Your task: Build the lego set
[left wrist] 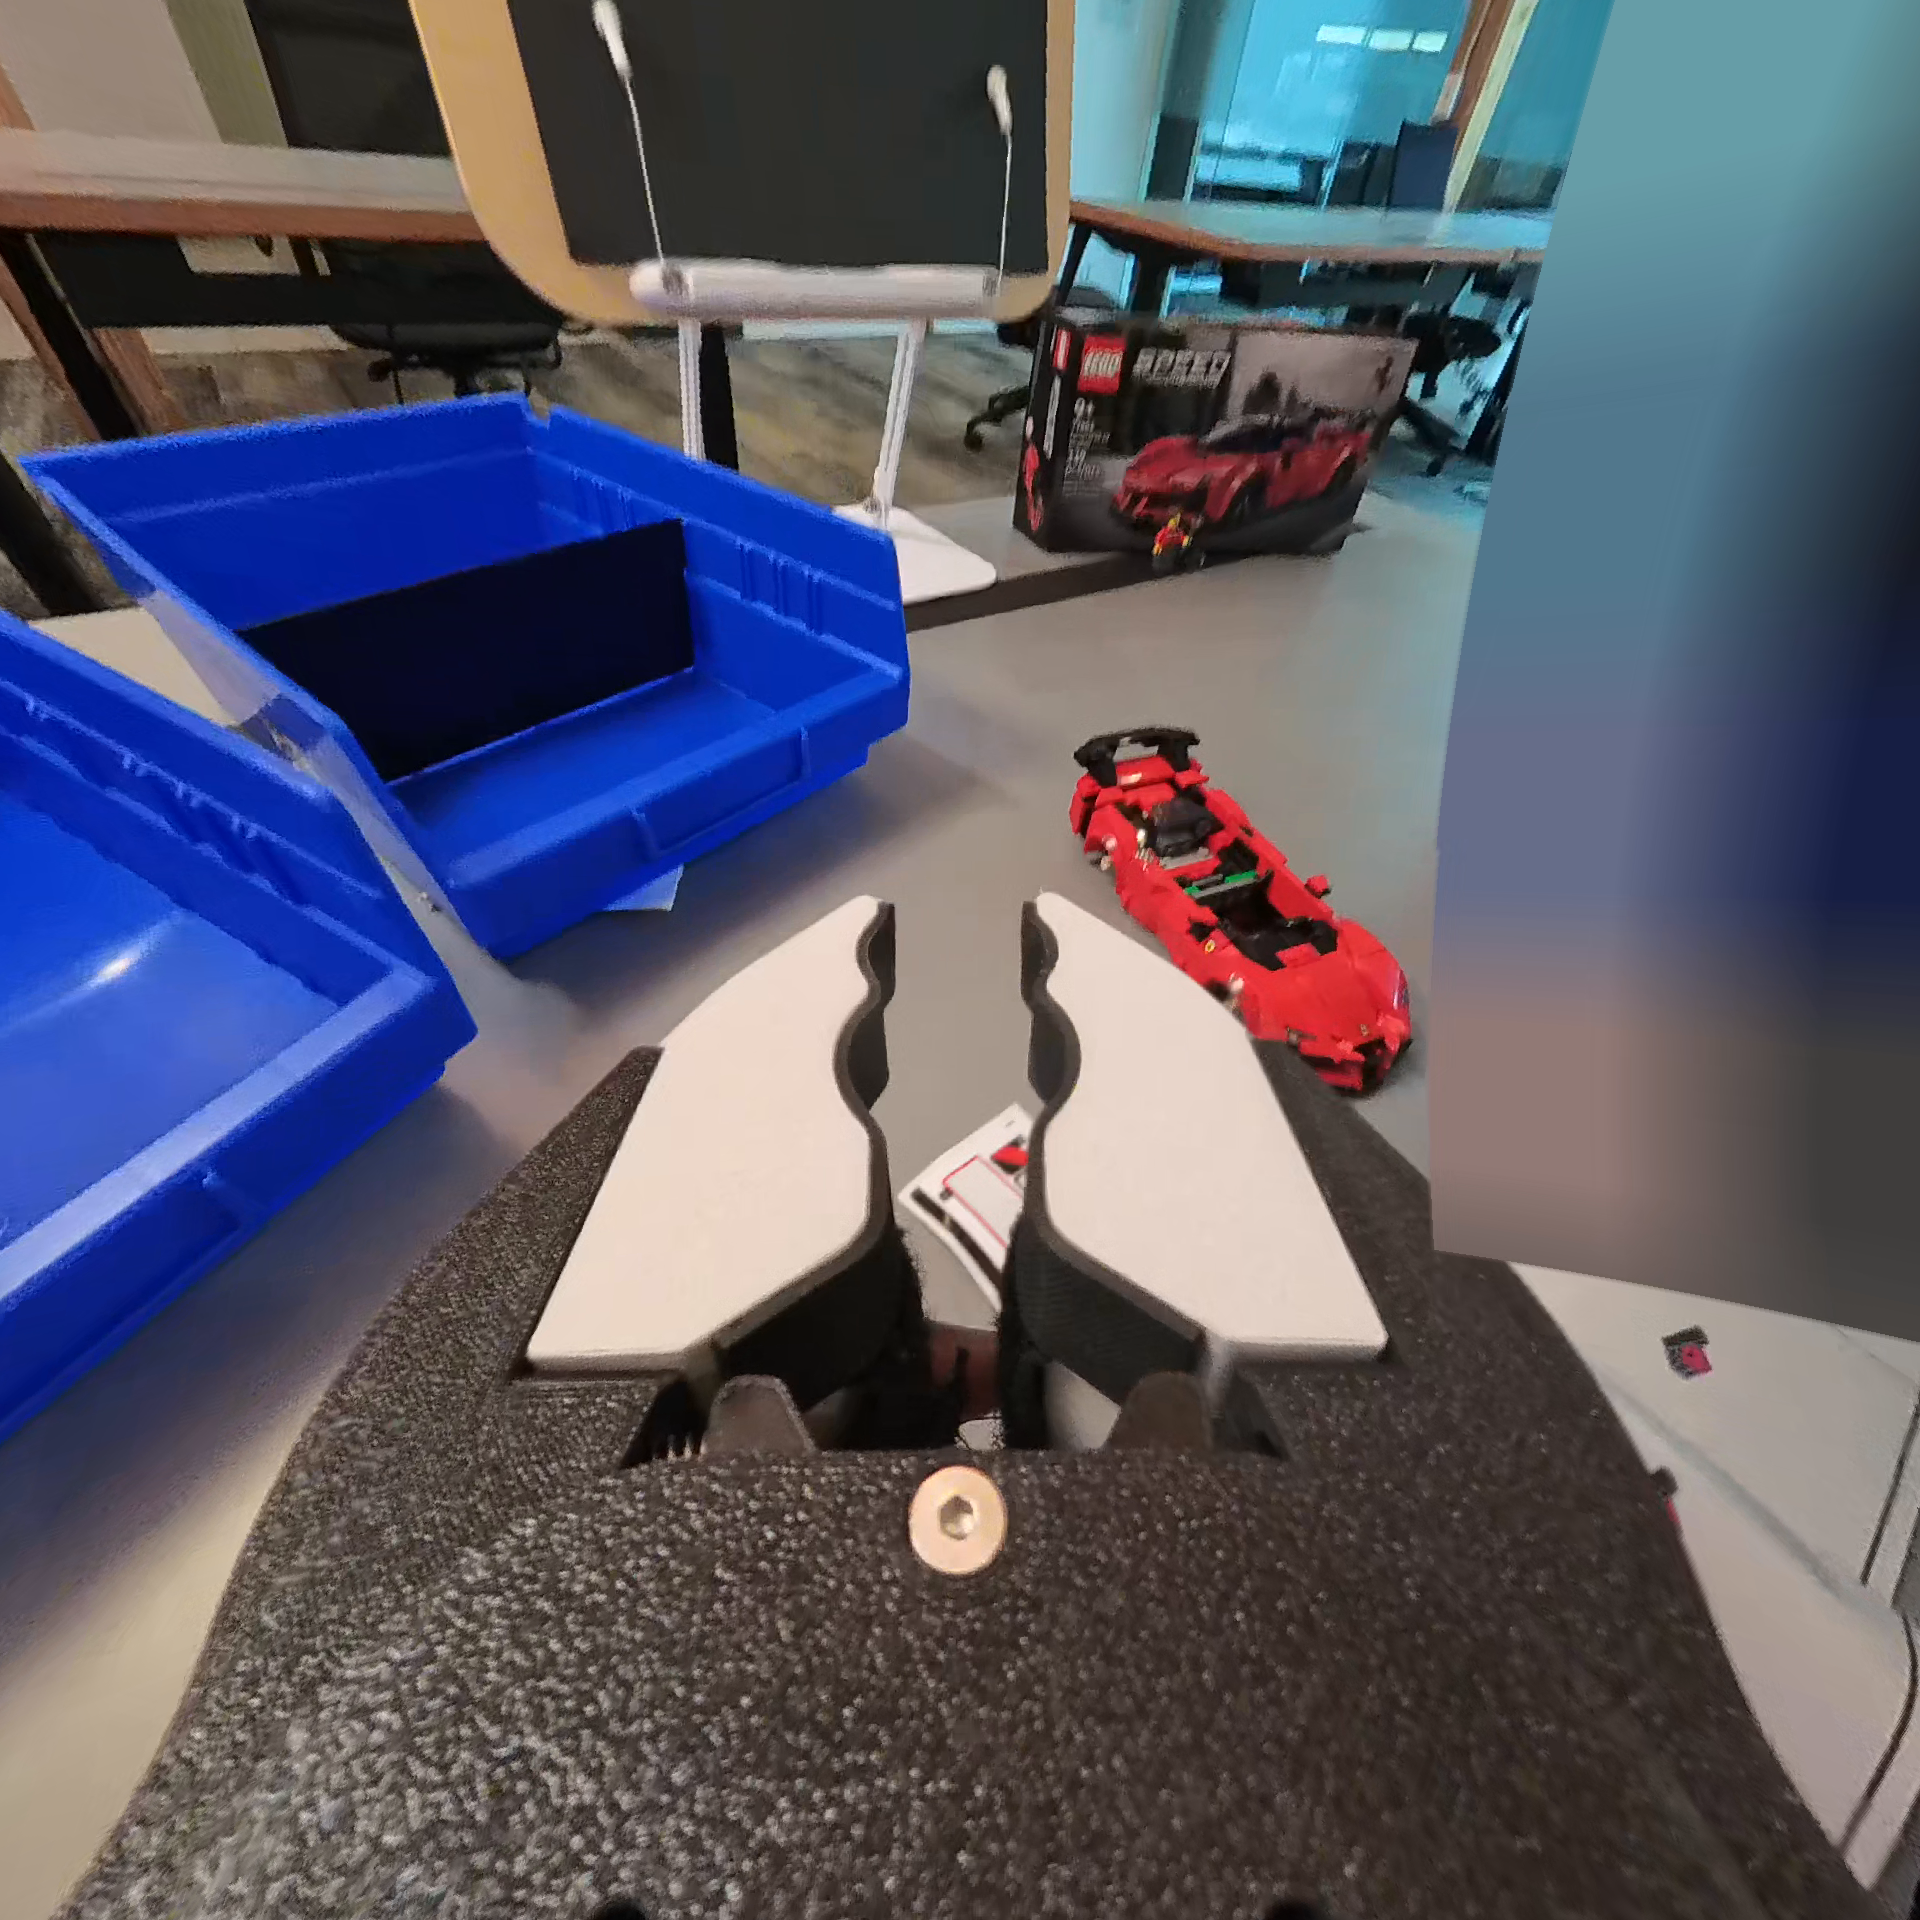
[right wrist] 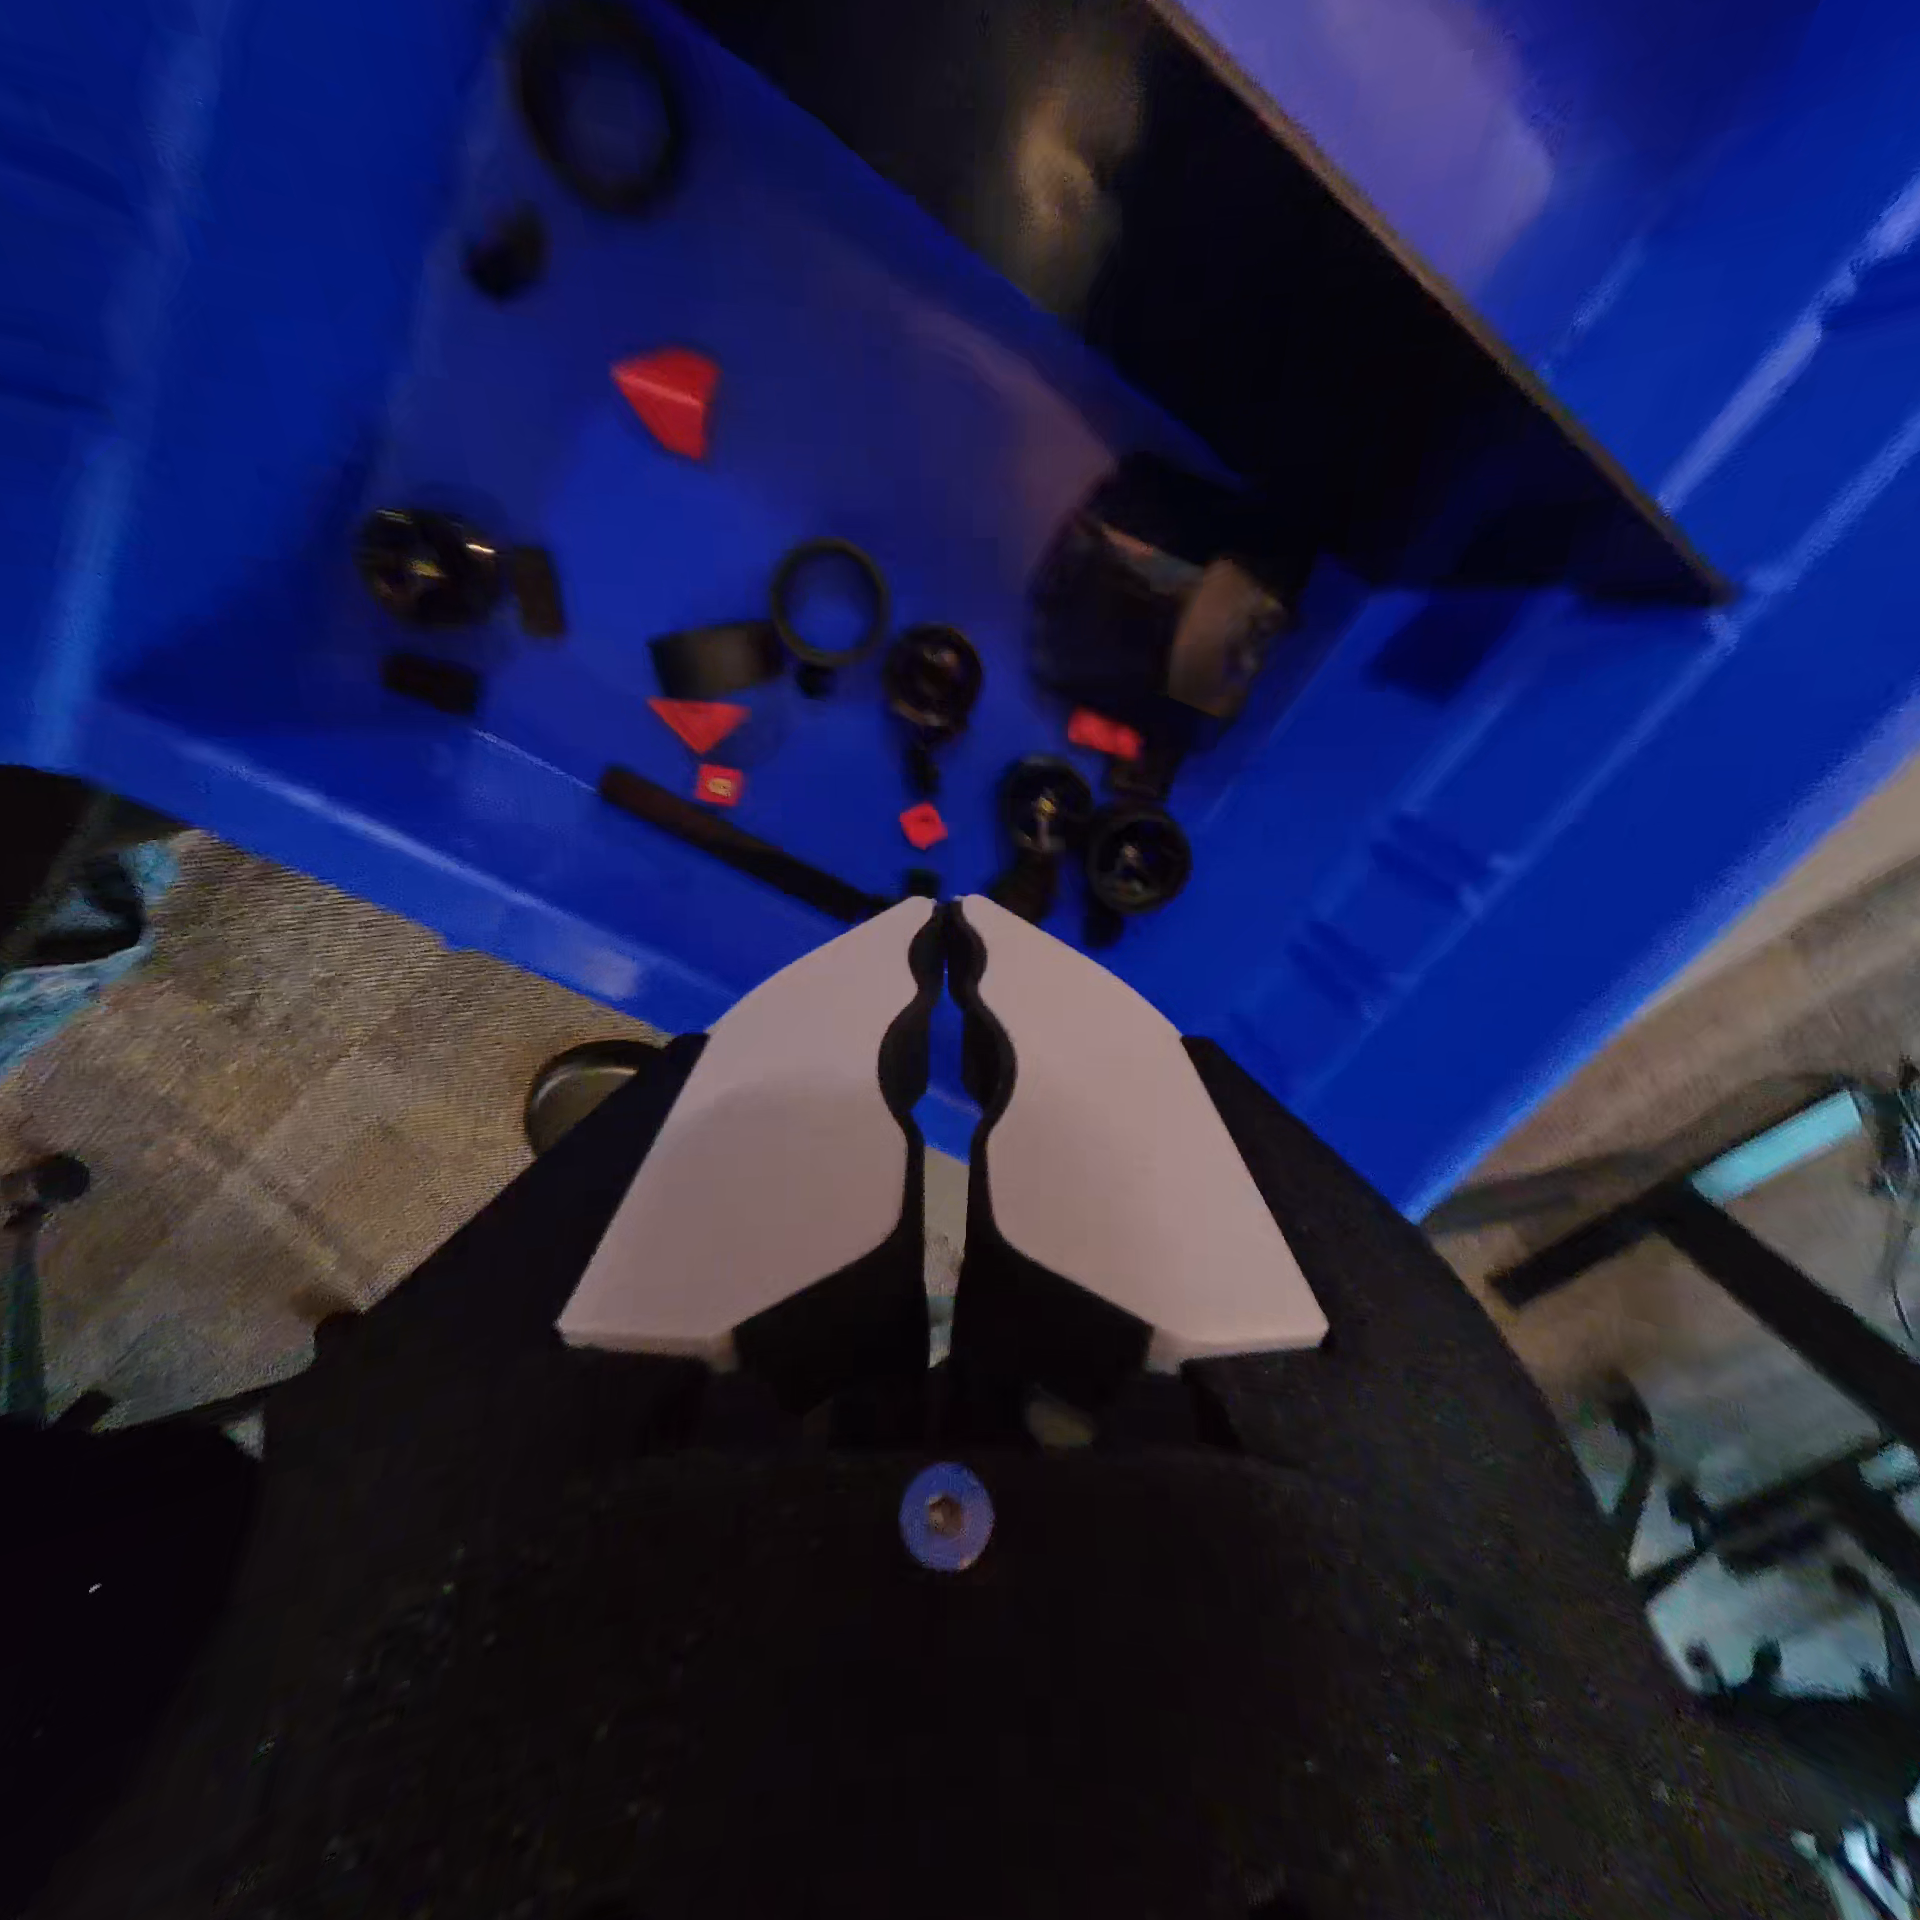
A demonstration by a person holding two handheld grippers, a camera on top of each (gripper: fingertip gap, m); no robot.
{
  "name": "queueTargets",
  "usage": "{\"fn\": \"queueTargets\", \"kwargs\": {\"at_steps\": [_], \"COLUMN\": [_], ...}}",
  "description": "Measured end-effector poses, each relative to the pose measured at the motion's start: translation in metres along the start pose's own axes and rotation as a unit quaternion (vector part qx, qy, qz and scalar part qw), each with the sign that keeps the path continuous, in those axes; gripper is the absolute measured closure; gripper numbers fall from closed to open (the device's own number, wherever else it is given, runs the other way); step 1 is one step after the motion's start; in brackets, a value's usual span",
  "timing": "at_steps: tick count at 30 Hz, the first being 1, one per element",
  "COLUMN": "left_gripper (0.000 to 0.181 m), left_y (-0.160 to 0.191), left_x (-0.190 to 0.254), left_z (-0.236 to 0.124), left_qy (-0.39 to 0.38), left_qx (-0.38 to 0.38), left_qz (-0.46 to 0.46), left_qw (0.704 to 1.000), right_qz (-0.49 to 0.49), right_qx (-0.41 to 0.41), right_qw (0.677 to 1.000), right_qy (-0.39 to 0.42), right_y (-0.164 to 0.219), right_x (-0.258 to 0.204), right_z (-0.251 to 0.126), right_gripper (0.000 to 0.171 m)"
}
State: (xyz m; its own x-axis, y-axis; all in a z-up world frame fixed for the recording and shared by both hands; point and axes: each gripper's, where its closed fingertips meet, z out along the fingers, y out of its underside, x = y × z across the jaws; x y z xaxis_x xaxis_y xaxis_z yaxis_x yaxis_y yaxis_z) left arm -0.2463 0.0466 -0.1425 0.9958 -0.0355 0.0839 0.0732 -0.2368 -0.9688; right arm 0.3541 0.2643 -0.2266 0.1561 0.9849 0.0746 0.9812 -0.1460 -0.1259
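In the left wrist view my left gripper (left wrist: 956,914) is open and empty above the grey table (left wrist: 1195,665). The partly built red lego car (left wrist: 1236,904) lies on the table just to its right. A printed sheet (left wrist: 977,1184) lies under the fingers. In the right wrist view my right gripper (right wrist: 943,906) is shut, its tips together over a blue bin (right wrist: 416,831) of loose pieces. A small black piece (right wrist: 920,883) lies just beyond the tips. Nearby lie a long black piece (right wrist: 727,842), small red tiles (right wrist: 923,824), black wheels (right wrist: 1138,857) and a red wedge (right wrist: 670,400).
Two blue bins (left wrist: 582,665) (left wrist: 156,1039) stand on the left of the table, the farther one with a black divider. The lego box (left wrist: 1216,436) stands at the back, beside a white stand (left wrist: 904,436). White paper (left wrist: 1766,1455) lies at the right. The right tips stand about 7 centimeters off the long black piece (right wrist: 727,842).
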Motion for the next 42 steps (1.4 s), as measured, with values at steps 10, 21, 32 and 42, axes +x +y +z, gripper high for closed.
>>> {"fn": "queueTargets", "kwargs": {"at_steps": [10,21,32,42], "left_gripper": [0.16,0.161,0.161,0.161], "left_y": [-0.029,-0.026,-0.017,-0.022], "left_x": [-0.029,-0.014,-0.022,-0.016], "left_z": [-0.006,0.005,-0.021,-0.029], "left_qy": [-0.077,-0.055,-0.073,-0.042], "left_qx": [0.065,0.048,0.054,0.082], "left_qz": [-0.005,0.023,0.025,0.037], "left_qw": [0.995,0.997,0.996,0.995], "right_qz": [0.167,0.306,0.286,0.3], "right_qx": [-0.031,-0.022,-0.057,0.228], "right_qw": [0.985,0.95,0.955,0.926], "right_qy": [0.04,0.055,0.051,-0.013], "right_y": [0.028,0.028,0.025,-0.031], "right_x": [0.012,0.018,0.021,0.02], "right_z": [0.019,0.043,0.049,-0.006], "right_gripper": [0.16,0.141,0.146,0.155]}}
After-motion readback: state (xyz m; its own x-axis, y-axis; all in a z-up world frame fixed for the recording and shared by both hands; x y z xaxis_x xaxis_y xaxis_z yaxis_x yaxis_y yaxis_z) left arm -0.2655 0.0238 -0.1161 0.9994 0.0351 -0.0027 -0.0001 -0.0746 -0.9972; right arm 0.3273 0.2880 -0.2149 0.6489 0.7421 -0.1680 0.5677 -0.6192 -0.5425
